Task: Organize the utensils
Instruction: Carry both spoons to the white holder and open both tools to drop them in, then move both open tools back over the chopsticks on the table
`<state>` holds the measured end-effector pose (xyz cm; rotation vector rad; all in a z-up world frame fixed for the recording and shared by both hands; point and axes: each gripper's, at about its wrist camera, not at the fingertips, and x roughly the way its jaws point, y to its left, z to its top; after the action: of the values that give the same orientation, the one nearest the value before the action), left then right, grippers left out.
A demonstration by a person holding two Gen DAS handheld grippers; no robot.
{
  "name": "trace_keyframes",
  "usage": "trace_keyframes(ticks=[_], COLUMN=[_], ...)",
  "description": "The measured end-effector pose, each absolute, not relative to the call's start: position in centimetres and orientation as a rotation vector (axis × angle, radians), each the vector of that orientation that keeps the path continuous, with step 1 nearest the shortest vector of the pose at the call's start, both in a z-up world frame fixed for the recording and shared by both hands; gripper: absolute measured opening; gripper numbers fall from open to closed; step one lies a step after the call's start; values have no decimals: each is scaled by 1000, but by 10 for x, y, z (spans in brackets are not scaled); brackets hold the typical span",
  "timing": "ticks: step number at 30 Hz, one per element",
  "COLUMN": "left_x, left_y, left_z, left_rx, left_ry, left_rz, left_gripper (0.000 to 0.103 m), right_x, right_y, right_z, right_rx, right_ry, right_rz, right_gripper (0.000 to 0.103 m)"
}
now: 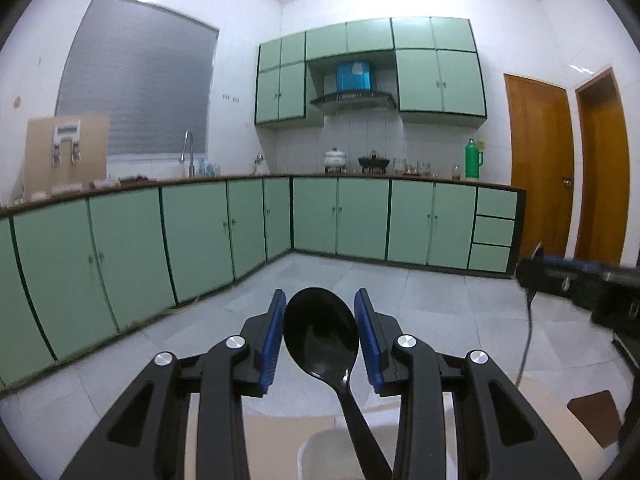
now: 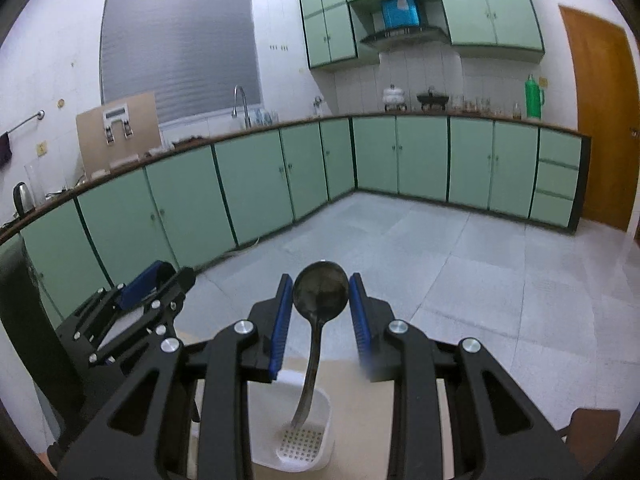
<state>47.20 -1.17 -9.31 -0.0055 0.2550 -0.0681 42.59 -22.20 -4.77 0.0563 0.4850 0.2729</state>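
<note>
A black plastic spoon (image 1: 320, 336) stands bowl-up in my left gripper (image 1: 320, 296), and the blue pads (image 1: 276, 336) press on the sides of its bowl. Its handle slants down over a white holder (image 1: 316, 456) at the bottom edge. In the right wrist view, a dark metal ladle (image 2: 320, 294) is held bowl-up the same way, with my right gripper (image 2: 320, 280) shut on its bowl. The ladle's handle reaches down to the white perforated utensil holder (image 2: 304, 440); whether the tip is inside it I cannot tell. The left gripper (image 2: 140, 292) also shows at the left there.
The holder stands on a beige tabletop (image 2: 360, 420). A brown chair back (image 2: 592, 424) is at the right. Beyond lie a grey tiled floor (image 2: 440, 248), green cabinets (image 2: 260, 176) along the walls and a wooden door (image 2: 600, 120). A grey cable (image 1: 528, 340) hangs at the right.
</note>
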Motion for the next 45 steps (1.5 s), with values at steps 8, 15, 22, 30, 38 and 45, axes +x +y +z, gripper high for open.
trace_keyframes(ticks=[8, 15, 22, 30, 38, 45], left_x=[462, 419, 331, 241, 197, 181], left_y=[-2, 5, 12, 17, 19, 17], left_z=[-106, -93, -115, -183, -206, -219], left_rx=[-22, -27, -29, -37, 37, 51], left_ry=[299, 325, 465, 728, 822, 866], left_rz=[-104, -98, -137, -160, -151, -151], left_gripper=[39, 53, 76, 80, 81, 81], right_x=[423, 377, 278, 170, 115, 106], right_y=[-219, -230, -246, -228, -204, -194], right_z=[-84, -78, -111, -164, -184, -199], right_rx=[90, 123, 143, 101, 2, -111], right_ry=[598, 596, 699, 848, 912, 925], right_rz=[306, 290, 293, 290, 319, 298], right_gripper=[33, 58, 81, 82, 82, 78])
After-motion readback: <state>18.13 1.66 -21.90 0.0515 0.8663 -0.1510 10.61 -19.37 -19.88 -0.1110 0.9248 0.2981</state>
